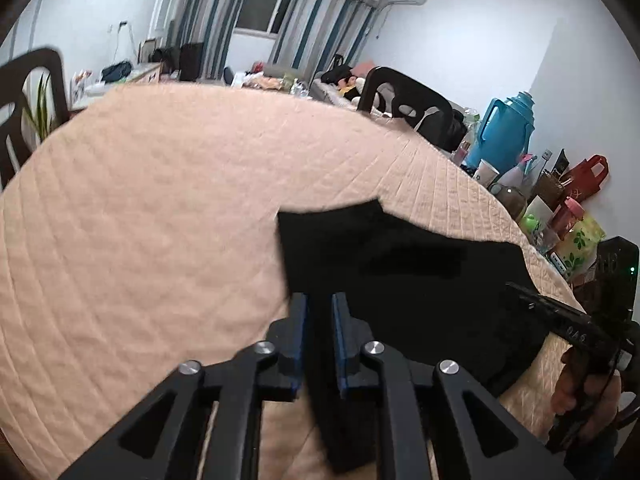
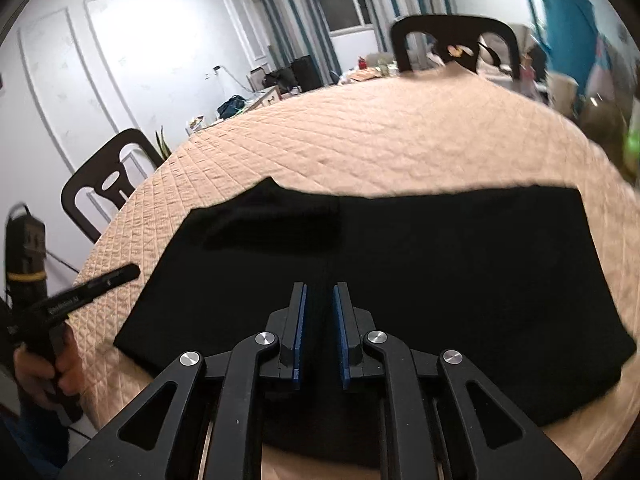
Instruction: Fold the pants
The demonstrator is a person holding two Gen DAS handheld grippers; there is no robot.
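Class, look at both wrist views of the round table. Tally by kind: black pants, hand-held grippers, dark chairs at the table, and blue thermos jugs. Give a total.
Black pants: 1
Hand-held grippers: 2, left hand-held gripper and right hand-held gripper
Dark chairs: 2, one and another
Blue thermos jug: 1
Total: 6

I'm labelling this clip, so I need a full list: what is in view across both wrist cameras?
pants: one, black, flat on the near part of the table
quilted cover: one, peach, over the table
chairs: at least two, dark, at the table's edges
thermos: one, teal, among clutter at the table's right
curtains: striped blue and grey, at the window
left gripper: black, blue pads, pinching pants fabric
right gripper: same, pinching pants fabric
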